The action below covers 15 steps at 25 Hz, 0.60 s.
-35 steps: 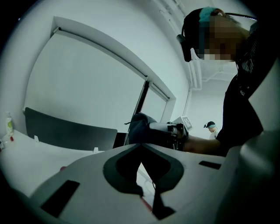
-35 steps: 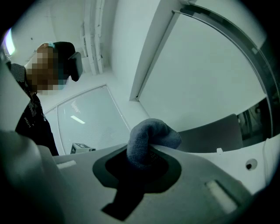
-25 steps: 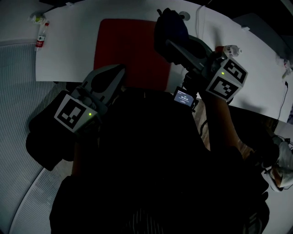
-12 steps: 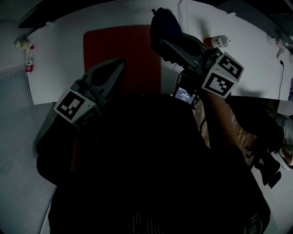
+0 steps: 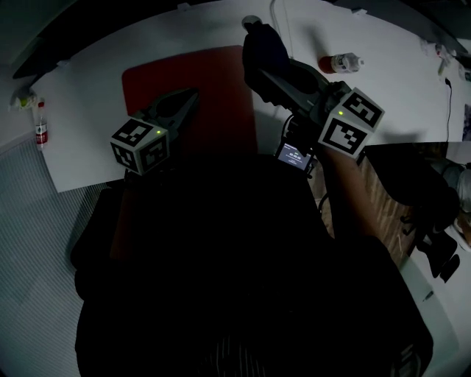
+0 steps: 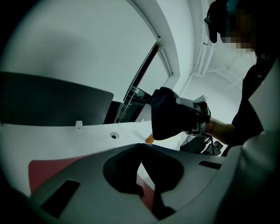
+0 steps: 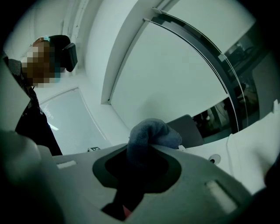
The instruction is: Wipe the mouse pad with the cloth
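The red mouse pad [image 5: 195, 81] lies on the white table [image 5: 81, 110]. My left gripper [image 5: 193, 94] hovers over the pad's middle, its jaws closed tip to tip with nothing between them. In the left gripper view the left gripper [image 6: 139, 148] shows the red pad [image 6: 41, 168] below it and the dark blue cloth [image 6: 168, 116] ahead. My right gripper [image 5: 259, 65] is shut on that cloth [image 5: 263, 46], bunched at the pad's far right edge. From the right gripper view the cloth [image 7: 151, 135] bulges out of the right gripper [image 7: 142, 153].
A small bottle with an orange band [image 5: 341, 63] lies on the table right of the cloth. Another small bottle [image 5: 40, 127] stands at the table's left edge. A cable [image 5: 276, 22] runs along the far side. The floor [image 5: 37, 243] lies to the left.
The left gripper has moved forward from the near edge to over the pad. The right gripper has kept its hold on the cloth by the pad's far right edge.
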Each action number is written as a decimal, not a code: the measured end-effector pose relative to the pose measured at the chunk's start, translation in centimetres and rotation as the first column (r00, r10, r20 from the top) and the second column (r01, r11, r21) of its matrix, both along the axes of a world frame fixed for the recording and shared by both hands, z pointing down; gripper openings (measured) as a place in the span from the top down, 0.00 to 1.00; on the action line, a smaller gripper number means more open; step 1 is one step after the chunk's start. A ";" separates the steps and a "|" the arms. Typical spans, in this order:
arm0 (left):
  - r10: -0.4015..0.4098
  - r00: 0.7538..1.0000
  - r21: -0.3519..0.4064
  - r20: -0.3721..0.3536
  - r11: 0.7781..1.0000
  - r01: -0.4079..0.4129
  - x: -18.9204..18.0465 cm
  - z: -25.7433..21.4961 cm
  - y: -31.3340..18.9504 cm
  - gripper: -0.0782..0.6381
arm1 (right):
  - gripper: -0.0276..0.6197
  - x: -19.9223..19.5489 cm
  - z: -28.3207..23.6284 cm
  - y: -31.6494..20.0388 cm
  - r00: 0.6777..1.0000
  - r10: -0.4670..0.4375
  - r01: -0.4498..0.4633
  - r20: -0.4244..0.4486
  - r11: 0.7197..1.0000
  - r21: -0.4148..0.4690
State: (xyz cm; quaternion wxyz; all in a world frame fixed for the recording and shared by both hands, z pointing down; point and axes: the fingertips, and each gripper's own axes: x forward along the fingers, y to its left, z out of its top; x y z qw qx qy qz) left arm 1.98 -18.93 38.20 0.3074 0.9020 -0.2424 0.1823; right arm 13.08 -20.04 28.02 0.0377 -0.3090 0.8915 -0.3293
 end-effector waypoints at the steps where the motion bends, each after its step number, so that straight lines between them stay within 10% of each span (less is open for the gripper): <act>1: 0.004 1.000 -0.014 0.014 1.000 -0.003 0.0 1.1 -0.2 0.88 | 0.86 0.1 0.5 -0.2 1.000 0.000 0.000 0.000 1.000 -0.012; 15: 0.011 0.983 -0.273 0.184 0.961 0.041 -4.2 15.2 0.3 0.88 | 0.86 -3.2 8.8 -1.6 0.996 -0.068 0.058 -0.062 0.986 -0.158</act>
